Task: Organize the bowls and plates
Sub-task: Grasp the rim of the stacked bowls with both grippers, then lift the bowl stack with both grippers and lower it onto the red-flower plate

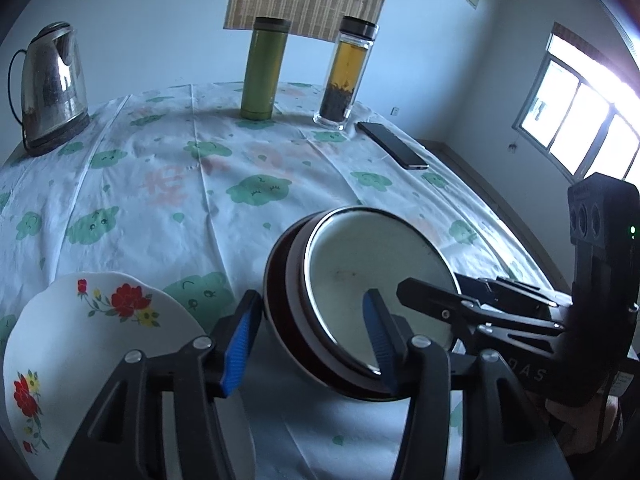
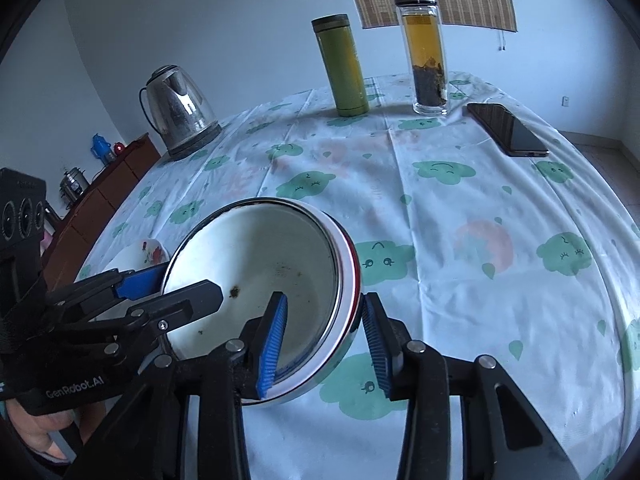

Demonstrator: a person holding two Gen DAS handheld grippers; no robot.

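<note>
A bowl (image 1: 360, 264), dark red outside, white inside, with a metal rim, stands tilted on its edge above the patterned tablecloth (image 1: 168, 184). My left gripper (image 1: 310, 344) straddles its wall, one blue pad just outside and one inside, with a small gap, so it is open. My right gripper (image 2: 324, 344) straddles the bowl (image 2: 260, 252) on the opposite side, with its pads on the wall, shut on it. A white plate with red flowers (image 1: 100, 340) lies at the lower left, beside the left gripper. The same plate (image 2: 148, 254) peeks out behind the bowl.
At the table's far side stand a steel kettle (image 1: 52, 84), a green flask (image 1: 262, 68) and a glass tea bottle (image 1: 344, 76). A dark phone (image 1: 394, 146) lies to their right. A wooden cabinet (image 2: 108, 188) stands beyond the table's left edge.
</note>
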